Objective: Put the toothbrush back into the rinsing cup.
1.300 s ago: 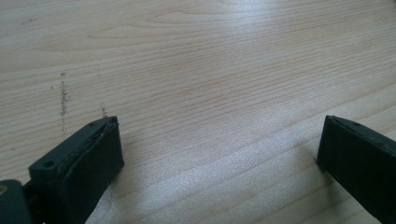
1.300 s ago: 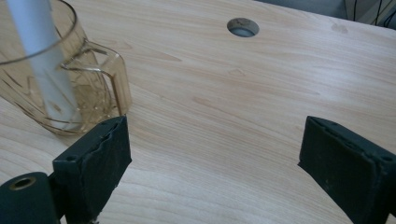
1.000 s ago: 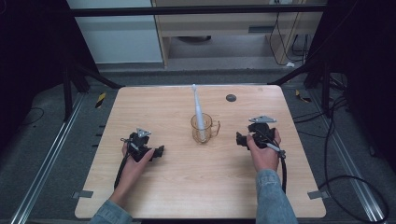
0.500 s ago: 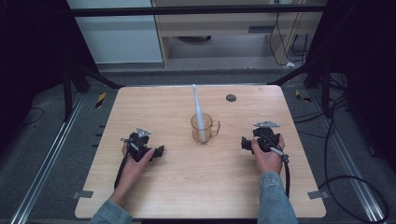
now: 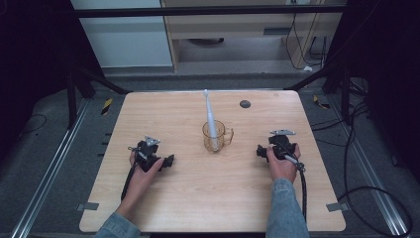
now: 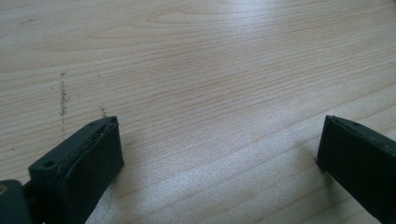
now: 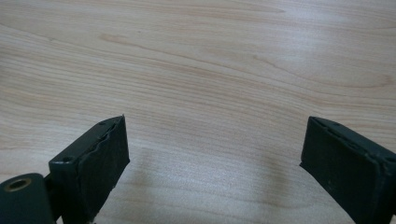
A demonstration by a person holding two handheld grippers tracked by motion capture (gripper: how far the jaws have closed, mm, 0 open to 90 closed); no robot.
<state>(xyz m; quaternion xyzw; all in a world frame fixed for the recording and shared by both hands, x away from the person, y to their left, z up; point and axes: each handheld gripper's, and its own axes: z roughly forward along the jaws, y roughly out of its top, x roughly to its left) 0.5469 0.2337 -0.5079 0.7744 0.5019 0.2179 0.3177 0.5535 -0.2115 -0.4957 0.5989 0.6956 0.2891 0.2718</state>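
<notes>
A clear amber glass mug [image 5: 216,136] stands at the middle of the wooden table [image 5: 163,114], its handle to the right. A white toothbrush [image 5: 209,115] stands in it and leans toward the far side. My left gripper [image 5: 170,161] rests on the table to the mug's left, held in a hand, jaws pointing right. Its own view shows both black jaws wide apart over bare wood, so the left gripper [image 6: 219,154] is open. My right gripper [image 5: 260,151] rests to the mug's right, jaws pointing left. In its own view the right gripper [image 7: 215,154] is open with nothing between its fingers.
A small dark round disc [image 5: 244,103] lies near the table's far edge, right of centre. Black frame legs and cables [image 5: 366,193] surround the table on the grey floor. A cabinet stands beyond the far edge.
The right hand and its gripper have drawn back toward the near side and lowered a little, away from the mug. The left gripper has stayed in place.
</notes>
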